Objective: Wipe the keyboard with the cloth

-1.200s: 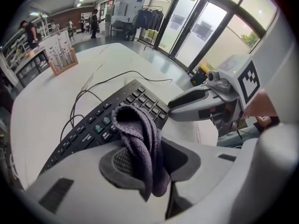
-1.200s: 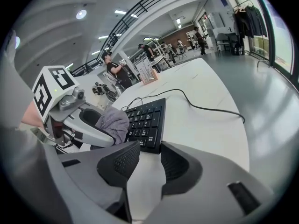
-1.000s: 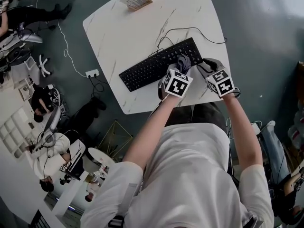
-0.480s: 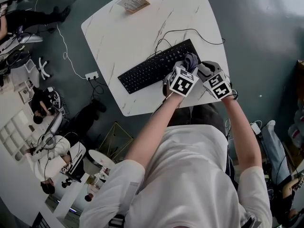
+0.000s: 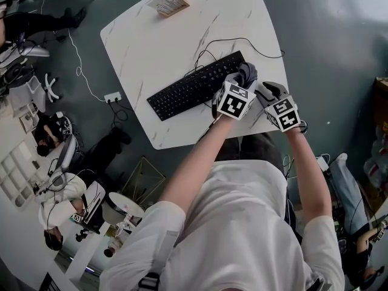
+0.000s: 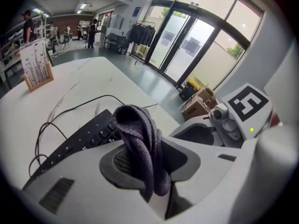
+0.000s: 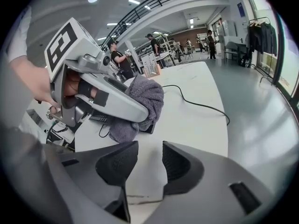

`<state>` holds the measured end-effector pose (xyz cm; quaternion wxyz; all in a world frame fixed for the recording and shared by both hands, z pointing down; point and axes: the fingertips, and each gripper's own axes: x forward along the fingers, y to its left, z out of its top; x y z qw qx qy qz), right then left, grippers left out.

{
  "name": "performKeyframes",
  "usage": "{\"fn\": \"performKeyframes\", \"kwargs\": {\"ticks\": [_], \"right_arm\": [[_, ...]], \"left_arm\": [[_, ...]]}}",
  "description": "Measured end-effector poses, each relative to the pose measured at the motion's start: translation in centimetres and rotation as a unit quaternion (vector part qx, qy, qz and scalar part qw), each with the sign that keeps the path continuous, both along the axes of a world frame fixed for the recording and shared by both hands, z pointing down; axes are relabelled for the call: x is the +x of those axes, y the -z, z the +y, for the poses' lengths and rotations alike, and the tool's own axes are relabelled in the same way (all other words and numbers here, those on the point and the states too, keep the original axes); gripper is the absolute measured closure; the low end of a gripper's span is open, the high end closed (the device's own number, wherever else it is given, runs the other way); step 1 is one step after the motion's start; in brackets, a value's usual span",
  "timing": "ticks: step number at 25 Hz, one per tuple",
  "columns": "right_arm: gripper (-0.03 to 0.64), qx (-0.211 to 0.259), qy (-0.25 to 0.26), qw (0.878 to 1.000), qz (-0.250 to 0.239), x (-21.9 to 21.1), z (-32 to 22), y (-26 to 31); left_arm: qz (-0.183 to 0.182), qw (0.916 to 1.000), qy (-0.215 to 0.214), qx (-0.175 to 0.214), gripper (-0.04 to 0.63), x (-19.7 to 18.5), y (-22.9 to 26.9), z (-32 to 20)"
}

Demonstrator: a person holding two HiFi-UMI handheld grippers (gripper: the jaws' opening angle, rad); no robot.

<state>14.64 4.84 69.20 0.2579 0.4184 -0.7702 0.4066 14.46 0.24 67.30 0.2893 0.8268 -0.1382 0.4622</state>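
The left gripper (image 6: 148,160) was clamped on the grey cloth (image 6: 140,134), holding it at the right end of the black keyboard (image 5: 188,90) on the white counter (image 5: 163,41). The right gripper (image 7: 145,164), just beside it, had just been opening its jaws, with nothing between them.

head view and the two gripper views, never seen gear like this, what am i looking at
A person holds a two-jaw gripper in each hand; there is no robot. The head view looks down from a camera on the person's head; each gripper view comes from a camera riding on that gripper, looking along its jaws. On the white table lie a black keyboard with its cable and a leaflet holder. The left gripper is shut on a grey cloth at the keyboard's right end. The right gripper has just been opening its jaws, with nothing between them.
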Motion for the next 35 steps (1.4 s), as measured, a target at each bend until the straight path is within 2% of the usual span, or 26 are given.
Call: {"fn": "performKeyframes", "kwargs": {"ticks": [5,13,35], "right_arm": [[0.456,0.000,-0.009,1.000,-0.010,-0.3,-0.3,0.1],[0.456,0.009,0.004,1.000,-0.011,-1.1,-1.4,0.7],[0.456,0.008,0.038,0.999,0.004,-2.4,-2.2,0.8]], "left_arm": [[0.004,0.9989,0.039,-0.024,0.476,-0.6,0.0,-0.4],[-0.020,0.9946,0.088,-0.051,0.476,-4.3,-0.1,-1.0],[-0.026,0.9827,0.169,-0.072,0.476,-10.7,-0.5,-1.6]]}}
